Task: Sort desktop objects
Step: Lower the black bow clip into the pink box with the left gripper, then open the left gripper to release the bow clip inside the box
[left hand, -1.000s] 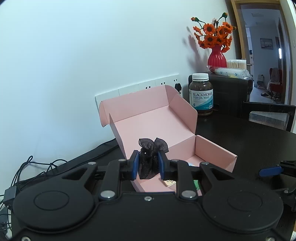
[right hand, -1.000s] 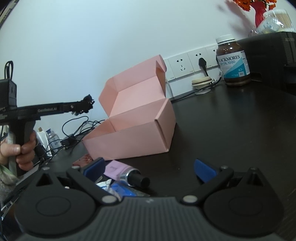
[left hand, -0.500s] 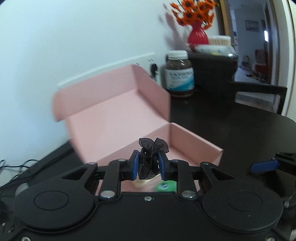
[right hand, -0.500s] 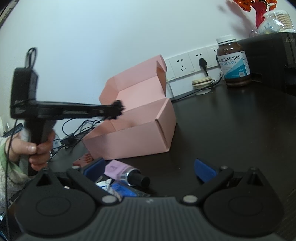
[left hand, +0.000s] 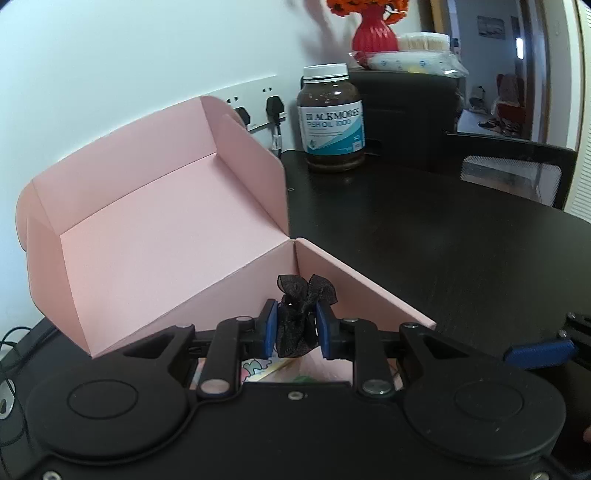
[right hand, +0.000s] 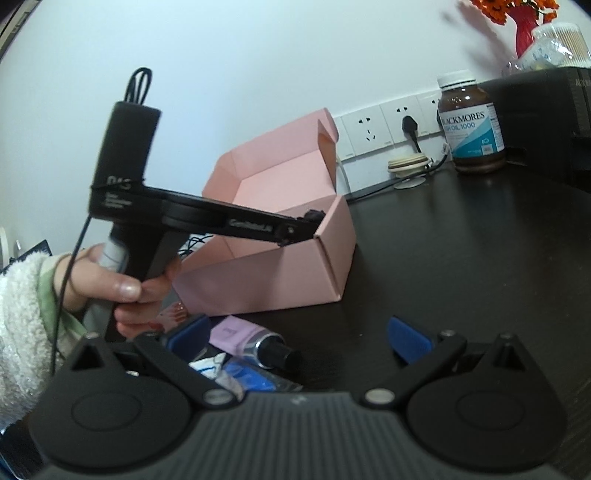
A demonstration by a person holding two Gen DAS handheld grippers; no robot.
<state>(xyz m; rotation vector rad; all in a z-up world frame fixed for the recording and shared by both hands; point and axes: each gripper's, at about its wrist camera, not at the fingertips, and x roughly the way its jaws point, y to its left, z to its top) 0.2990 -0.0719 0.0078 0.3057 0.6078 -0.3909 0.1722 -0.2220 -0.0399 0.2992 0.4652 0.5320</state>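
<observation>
My left gripper [left hand: 295, 330] is shut on a black mesh hair tie [left hand: 300, 314] and hangs over the open pink box [left hand: 173, 236]. In the right wrist view the same left gripper [right hand: 314, 218] reaches across the pink box [right hand: 295, 273], with the hair tie [right hand: 316, 214] at its tip above the box's inside. Colourful items lie in the box bottom, mostly hidden behind my fingers. My right gripper [right hand: 299, 341] rests open and low over the dark desk [right hand: 461, 258], with a lilac bottle with a black cap [right hand: 255, 341] and blue-and-white packets [right hand: 243, 376] by its left finger.
A brown fish-oil jar [left hand: 330, 118] stands behind the box by the wall sockets [right hand: 384, 127]. A black cabinet [left hand: 406, 110] carries a red vase [left hand: 373, 31] and packets. A chair back [left hand: 517, 173] stands at the desk's far right. A person's hand and fleecy sleeve [right hand: 26, 314] hold the left gripper.
My left gripper has moved forward and down with the hair tie, from beside the box to over its inside. The right gripper has stayed put.
</observation>
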